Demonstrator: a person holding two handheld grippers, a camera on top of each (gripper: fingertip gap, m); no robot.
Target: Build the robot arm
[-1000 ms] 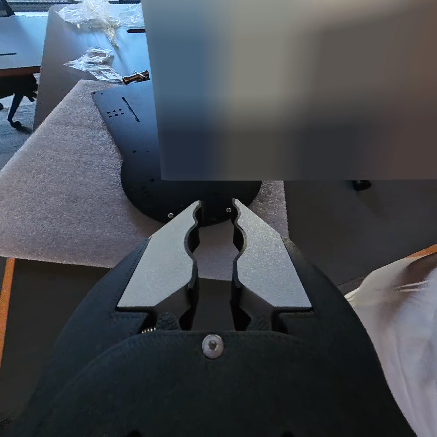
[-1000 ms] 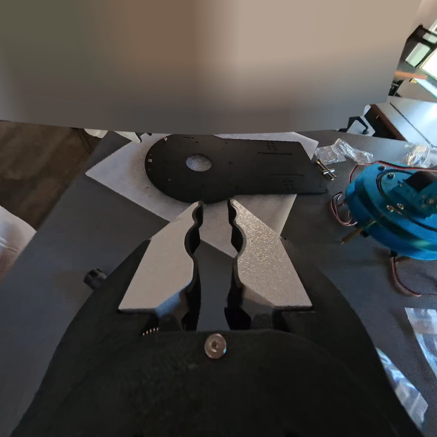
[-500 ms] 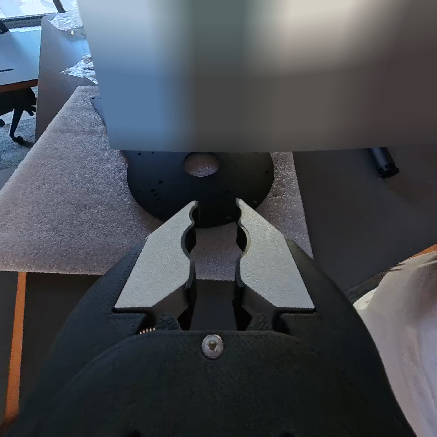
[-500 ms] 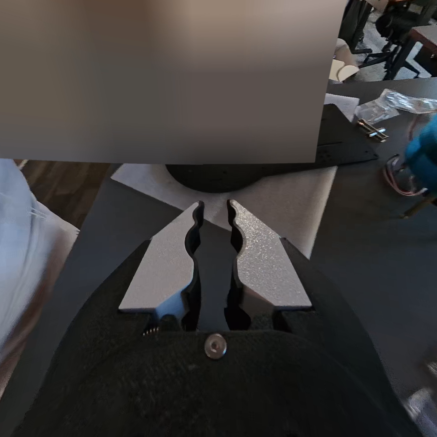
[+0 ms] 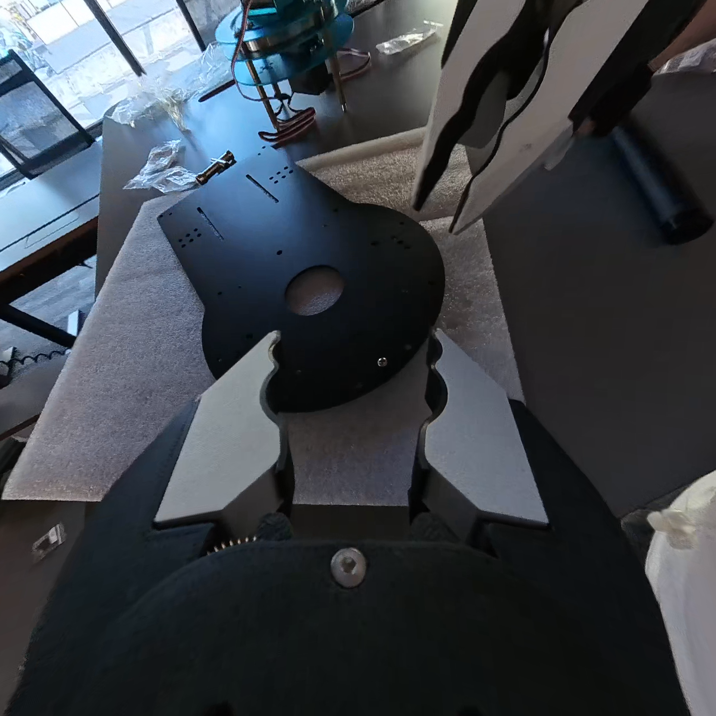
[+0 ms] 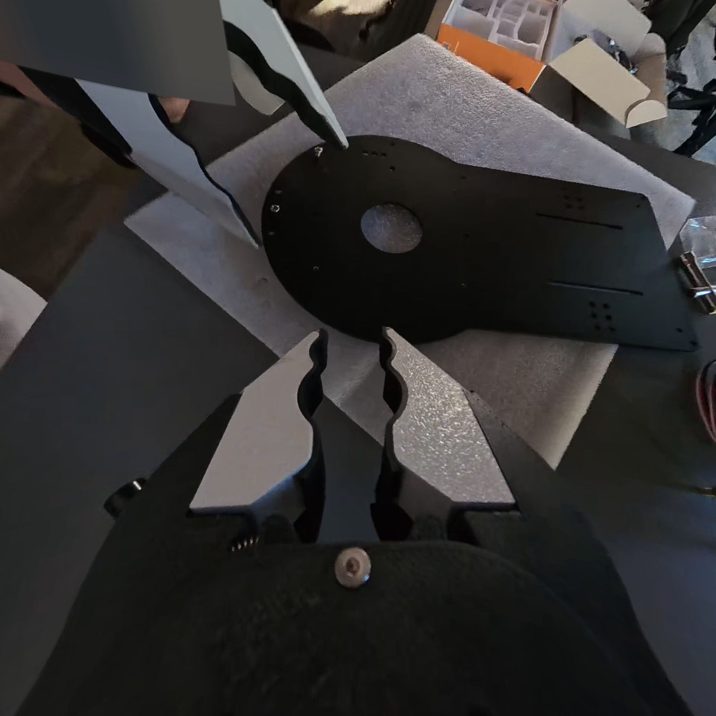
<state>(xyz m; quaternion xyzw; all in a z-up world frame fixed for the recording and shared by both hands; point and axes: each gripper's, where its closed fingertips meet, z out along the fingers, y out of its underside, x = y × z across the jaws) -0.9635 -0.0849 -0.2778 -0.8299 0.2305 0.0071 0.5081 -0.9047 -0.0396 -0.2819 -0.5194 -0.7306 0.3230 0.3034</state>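
A flat black plate (image 5: 267, 240) with a round hole and a rounded end lies on a white foam sheet (image 5: 128, 348). It also shows in the right wrist view (image 6: 484, 255). My left gripper (image 5: 354, 336) is open wide and empty, with its fingers on either side of the plate's rounded end, just above it. It shows from the other side in the right wrist view (image 6: 299, 194). My right gripper (image 6: 352, 332) is empty, its fingers a narrow gap apart, and hovers at the plate's side edge. It also shows in the left wrist view (image 5: 436, 217). A small screw (image 5: 382, 361) sits in the plate.
A blue round assembly (image 5: 283, 35) with wires stands on the dark table beyond the plate. Brass standoffs (image 5: 215, 168) and plastic bags (image 5: 162, 174) lie by the plate's square end. A black cylinder (image 5: 658, 193) lies to the right. Open cardboard boxes (image 6: 592, 73) stand behind.
My left gripper has opened wide and come in over the plate's rounded end. My right gripper has swung closer to the plate's side, its gap unchanged.
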